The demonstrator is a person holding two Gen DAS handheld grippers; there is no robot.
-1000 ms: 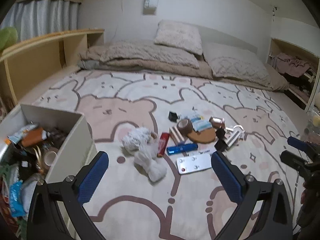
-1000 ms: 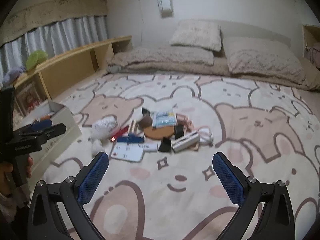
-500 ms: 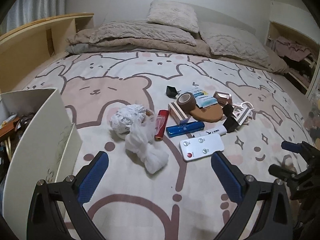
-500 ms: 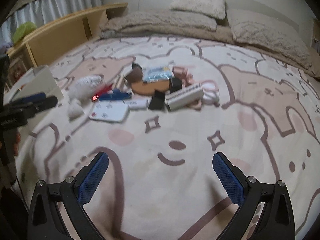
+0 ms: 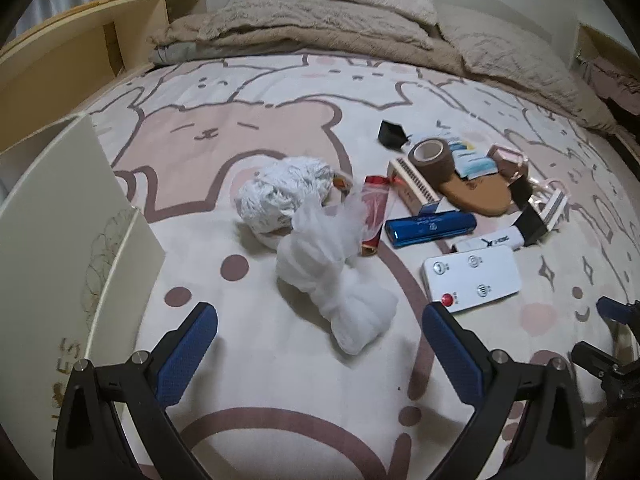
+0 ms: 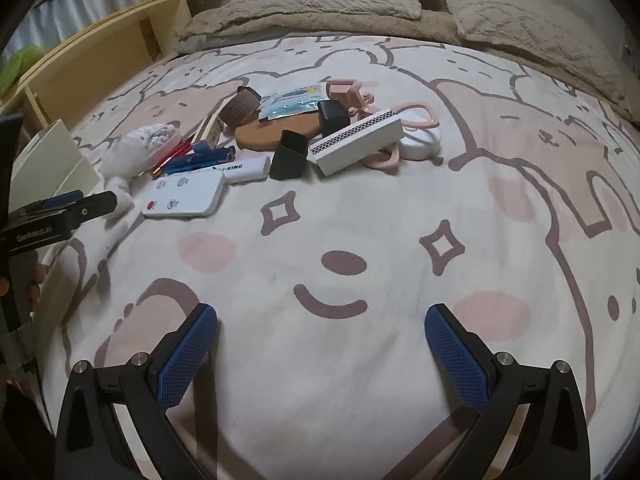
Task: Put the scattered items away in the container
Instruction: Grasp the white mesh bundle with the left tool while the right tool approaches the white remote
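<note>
A heap of small items lies on the bear-print bed cover. In the left wrist view my open left gripper (image 5: 320, 336) hovers just short of a white crumpled bag (image 5: 320, 252), with the white remote (image 5: 472, 278), blue tube (image 5: 430, 227) and brown tape roll (image 5: 432, 158) beyond it. The cream container (image 5: 60, 216) stands at the left edge. In the right wrist view my open right gripper (image 6: 320, 340) hangs over bare cover, well short of the white remote (image 6: 184, 198), black cup (image 6: 290, 154) and white grille box (image 6: 356, 142). The left gripper (image 6: 68, 208) shows at the left there.
Beige blankets and pillows (image 5: 320, 24) lie across the far end of the bed. A wooden shelf unit (image 5: 80, 52) runs along the left side. A cork mat (image 5: 476, 194), a pink strap (image 6: 416, 114) and a mask packet (image 6: 296, 100) sit within the heap.
Both grippers have dropped lower and moved forward toward the heap. The container has slid to the left edge of the left wrist view, its contents out of sight.
</note>
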